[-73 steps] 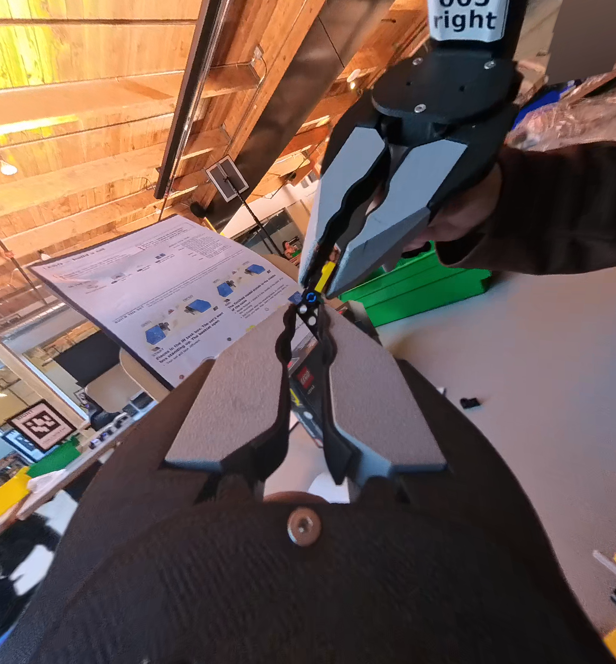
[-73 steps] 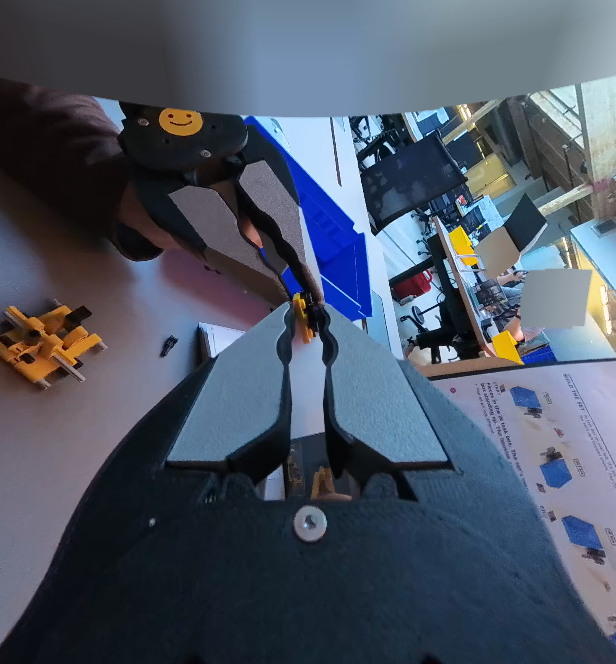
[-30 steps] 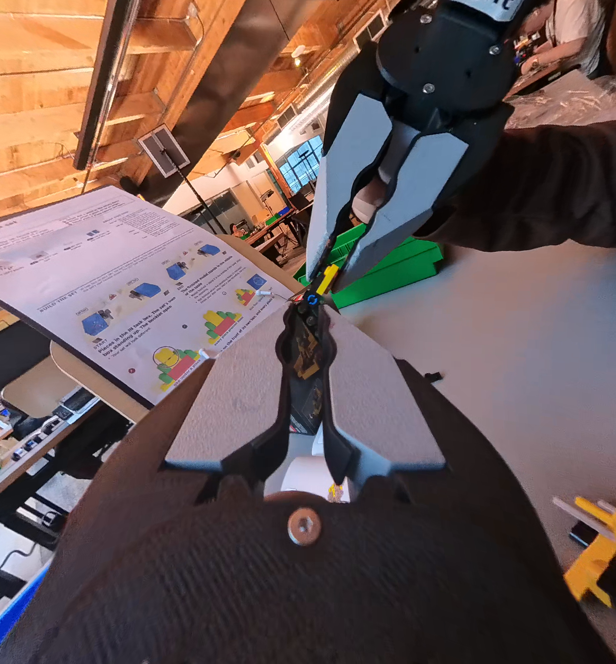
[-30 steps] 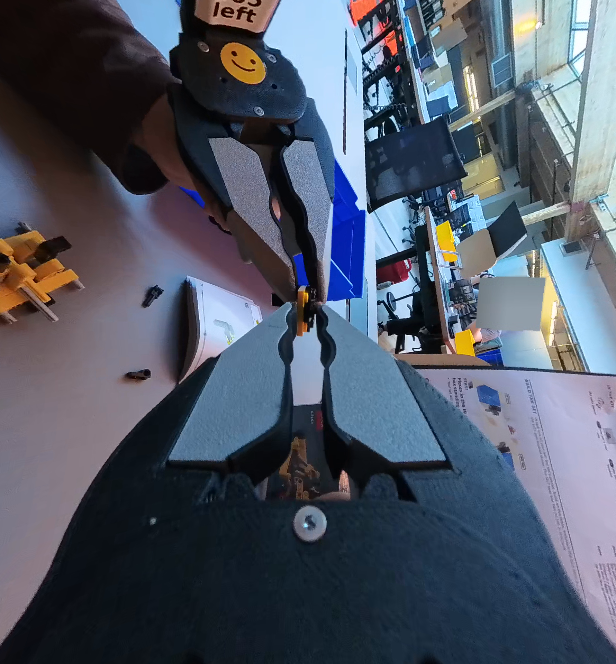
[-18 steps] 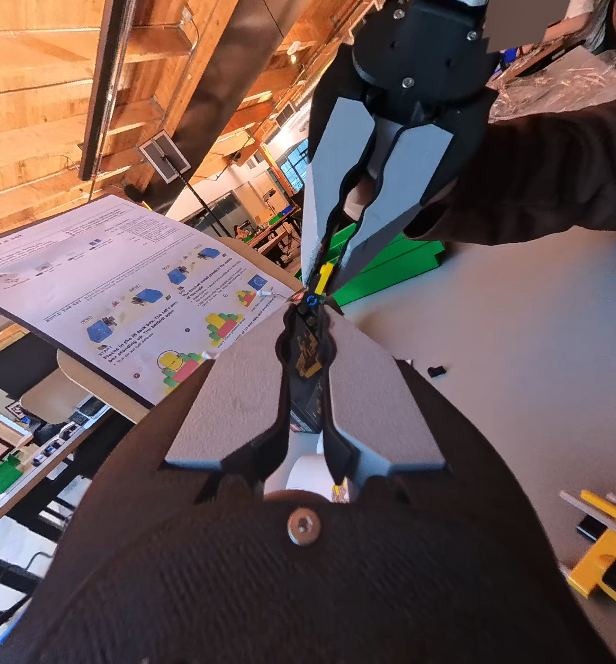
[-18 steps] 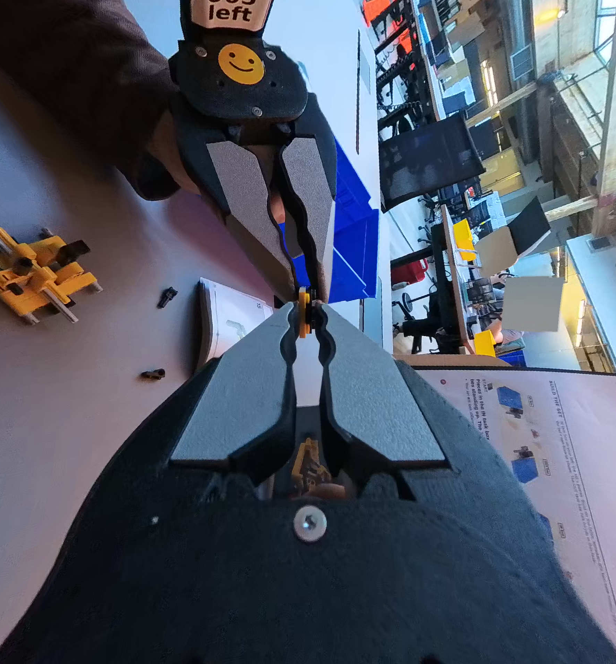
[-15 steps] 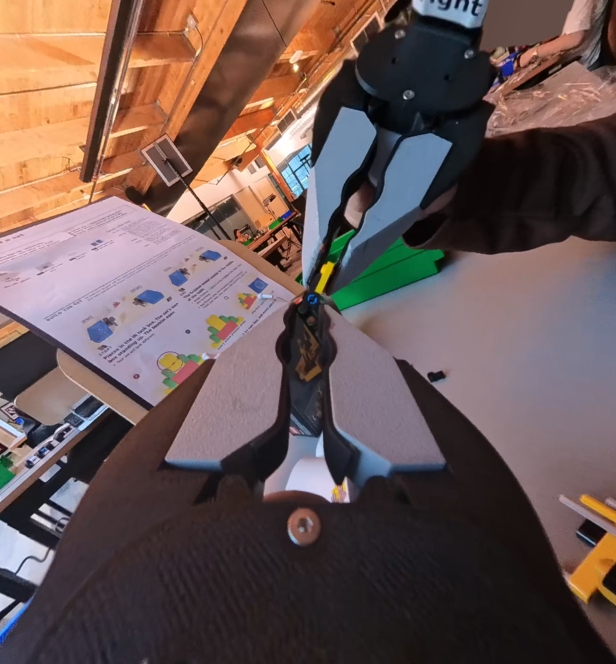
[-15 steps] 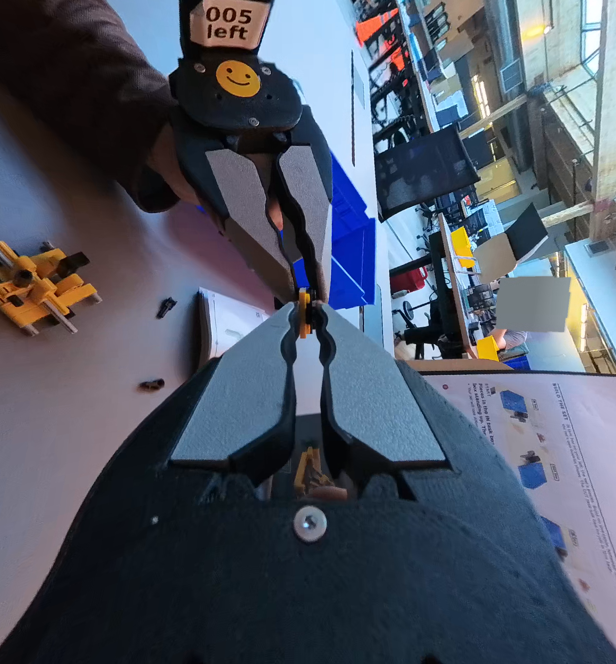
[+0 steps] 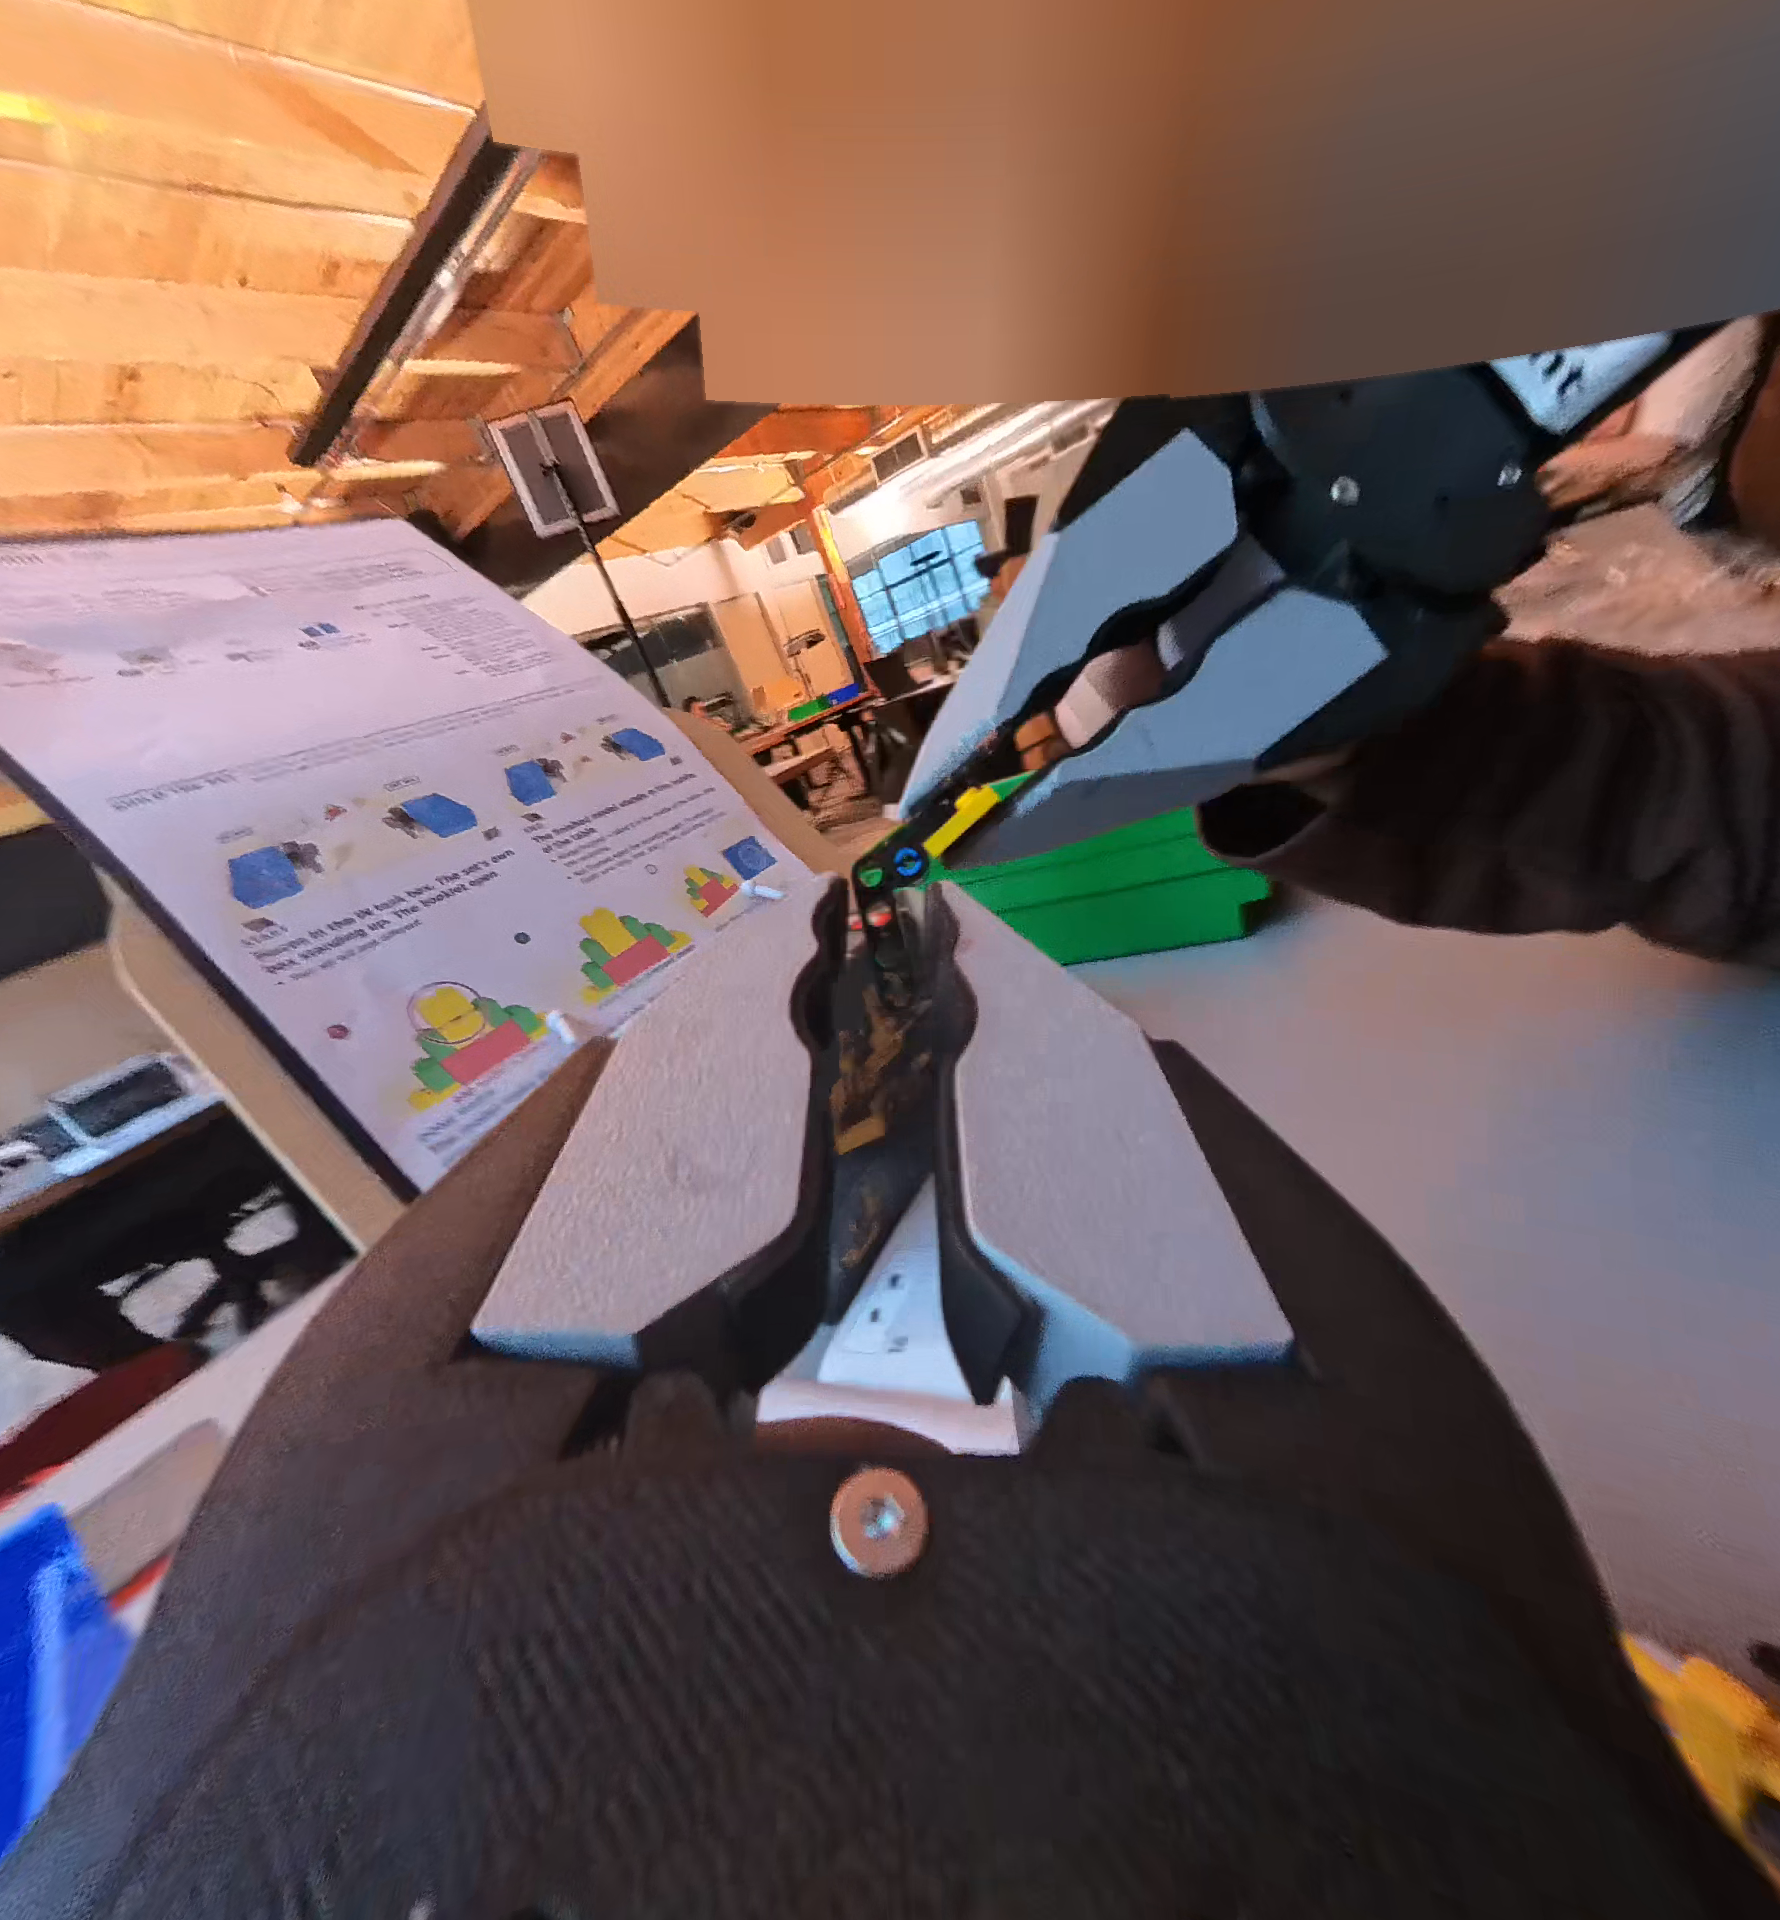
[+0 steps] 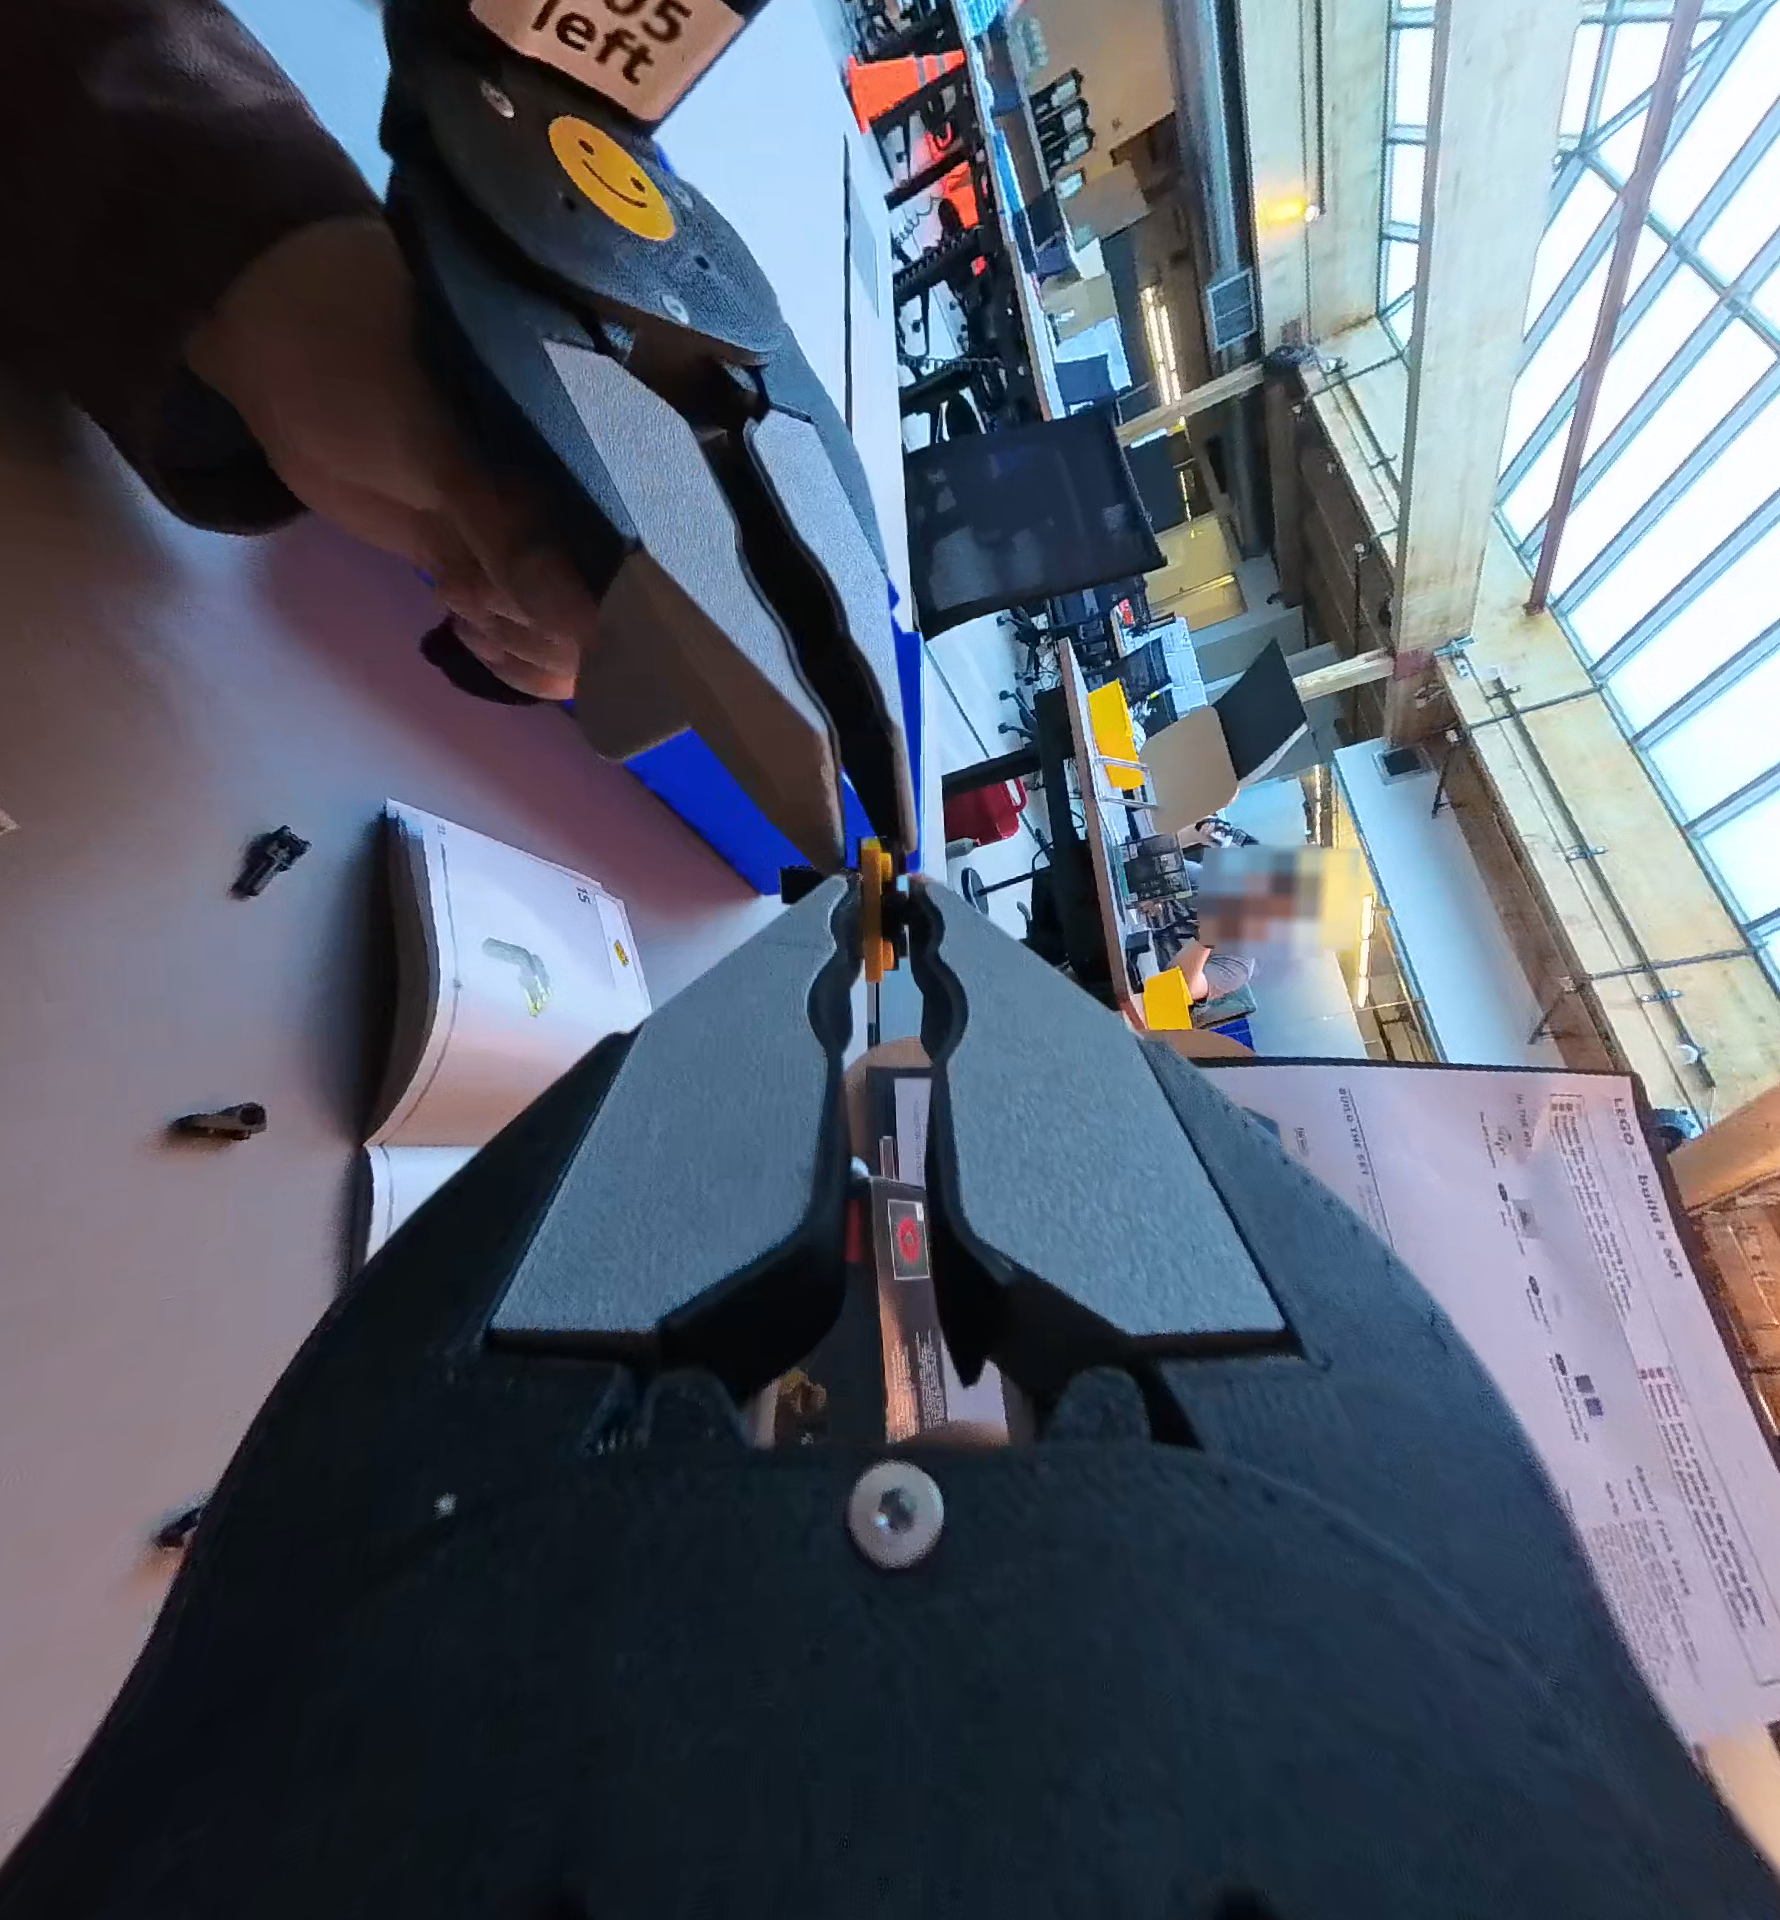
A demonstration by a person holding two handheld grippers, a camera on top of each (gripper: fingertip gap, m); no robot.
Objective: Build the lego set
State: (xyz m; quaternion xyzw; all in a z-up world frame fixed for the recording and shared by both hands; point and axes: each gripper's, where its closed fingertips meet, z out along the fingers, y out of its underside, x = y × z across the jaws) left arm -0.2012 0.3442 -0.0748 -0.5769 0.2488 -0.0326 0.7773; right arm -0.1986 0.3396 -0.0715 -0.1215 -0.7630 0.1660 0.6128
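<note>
My grippers above smooth pale table, wood-beamed workshop behind, left gripper clamped on thin black beam, right gripper clamped on flat yellow piece, tips touching, glossy instruction sheet left of beam, open booklet below it, green bin beyond.

Black grippers, grey pads, brown sleeves

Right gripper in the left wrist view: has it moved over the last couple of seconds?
Yes. The right gripper has tilted over to the right; against the green bin its body now sits further right.
</note>
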